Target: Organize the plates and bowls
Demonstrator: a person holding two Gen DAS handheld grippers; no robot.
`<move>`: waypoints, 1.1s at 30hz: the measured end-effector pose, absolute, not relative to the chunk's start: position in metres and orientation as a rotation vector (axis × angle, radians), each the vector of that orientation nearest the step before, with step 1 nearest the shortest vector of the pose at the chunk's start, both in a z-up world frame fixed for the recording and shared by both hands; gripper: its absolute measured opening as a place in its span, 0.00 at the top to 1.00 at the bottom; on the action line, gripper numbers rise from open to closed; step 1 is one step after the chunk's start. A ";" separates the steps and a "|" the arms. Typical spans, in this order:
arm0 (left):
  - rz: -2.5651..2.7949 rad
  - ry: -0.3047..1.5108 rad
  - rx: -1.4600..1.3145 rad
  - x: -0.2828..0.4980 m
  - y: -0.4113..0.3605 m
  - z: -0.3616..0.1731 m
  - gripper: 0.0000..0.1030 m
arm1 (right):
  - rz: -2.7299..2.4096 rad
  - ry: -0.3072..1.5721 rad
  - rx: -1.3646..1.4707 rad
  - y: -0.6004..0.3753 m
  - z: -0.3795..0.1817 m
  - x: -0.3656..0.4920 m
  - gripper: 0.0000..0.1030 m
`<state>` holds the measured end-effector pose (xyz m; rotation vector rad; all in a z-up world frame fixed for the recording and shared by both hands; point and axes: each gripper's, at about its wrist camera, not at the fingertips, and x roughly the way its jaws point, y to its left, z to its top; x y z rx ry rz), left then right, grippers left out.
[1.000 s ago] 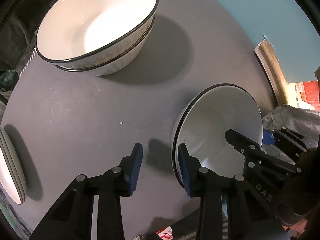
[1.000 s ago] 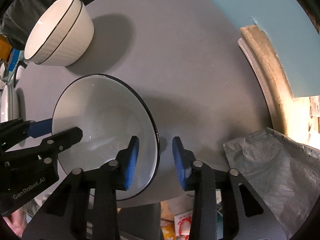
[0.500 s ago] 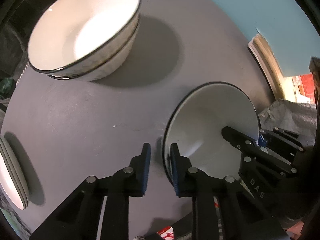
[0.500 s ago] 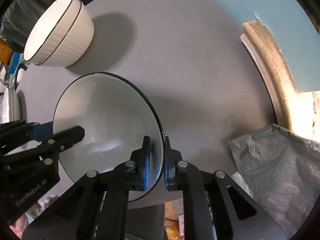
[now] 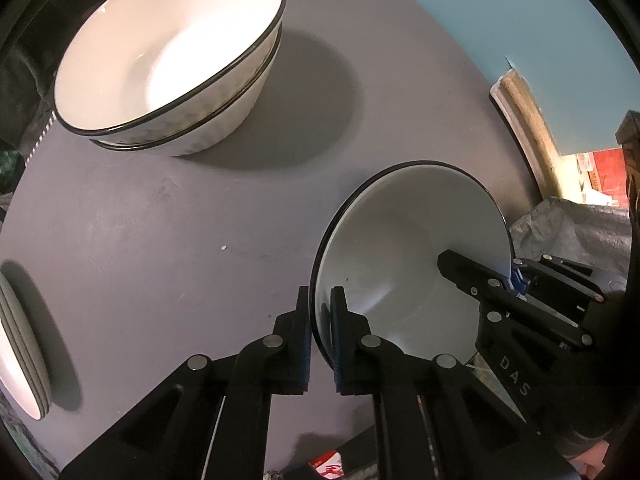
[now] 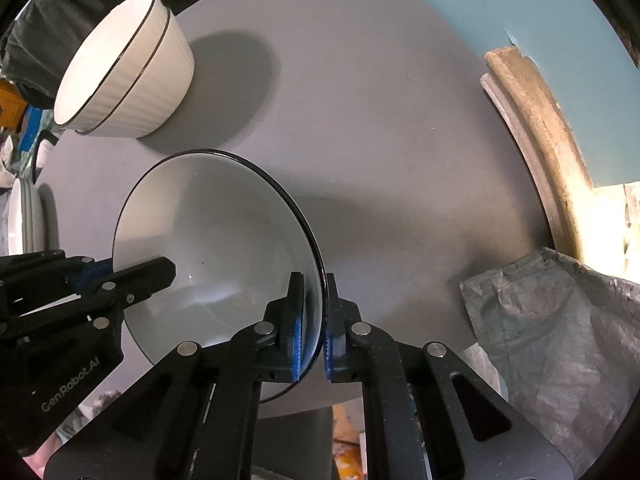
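Observation:
A white bowl with a black rim [image 5: 404,248] sits near the front edge of the round grey table [image 5: 160,248]. My left gripper [image 5: 320,328] is shut on its left rim. My right gripper [image 6: 316,320] is shut on its right rim; the bowl also shows in the right wrist view [image 6: 216,240]. Each gripper shows in the other's view, on the bowl's opposite side. A stack of two white ribbed bowls [image 5: 168,60] stands at the far left of the table, also seen in the right wrist view [image 6: 124,68]. Stacked plates [image 5: 20,344] lie at the left edge.
A blue wall [image 6: 480,8] rises behind the table. A tan curved frame [image 6: 536,120] stands at the right, with grey plastic sheeting [image 6: 552,328] below it. Clutter lies on the floor under the front edge.
Both grippers have closed from open onto opposite rims of the near bowl. The bowl looks slightly raised and tilted compared with before.

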<state>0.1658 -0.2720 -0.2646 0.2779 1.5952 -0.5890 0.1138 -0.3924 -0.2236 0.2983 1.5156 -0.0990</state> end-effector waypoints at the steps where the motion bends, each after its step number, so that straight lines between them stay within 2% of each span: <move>1: -0.588 1.584 0.292 0.165 -0.272 -0.262 0.92 | -0.097 1.519 0.297 -0.391 -0.223 0.114 0.92; 19: -0.554 1.501 0.286 0.181 -0.251 -0.189 0.91 | -0.053 1.491 0.233 -0.373 -0.171 0.136 0.92; 33: -0.500 1.420 0.258 0.210 -0.239 -0.158 0.90 | -0.015 1.445 0.191 -0.360 -0.132 0.168 0.92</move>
